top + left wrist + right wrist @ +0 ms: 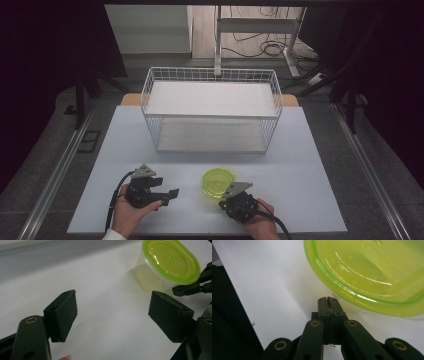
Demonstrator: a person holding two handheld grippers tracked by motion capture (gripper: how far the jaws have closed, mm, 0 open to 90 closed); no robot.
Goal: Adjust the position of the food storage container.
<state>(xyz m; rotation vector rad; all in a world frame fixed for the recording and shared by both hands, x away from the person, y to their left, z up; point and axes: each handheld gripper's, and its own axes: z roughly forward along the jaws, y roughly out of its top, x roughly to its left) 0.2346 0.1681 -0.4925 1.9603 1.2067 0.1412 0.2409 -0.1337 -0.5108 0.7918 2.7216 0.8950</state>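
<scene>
Near the desk's (150, 200) front edge, right of centre, stands the clear oval plastic tub with its lime-green lid (219, 183). The right tool (328, 300), jaws clenched on nothing, noses against the tub's side under the lid rim; pushing on could skid or tip it. The left tool (112, 315) gapes empty, well apart.

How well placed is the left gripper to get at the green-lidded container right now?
Probably well placed: the left gripper is open, bare table lies between it and the green-lidded container, though the shut right gripper sits against the container's near side.
</scene>
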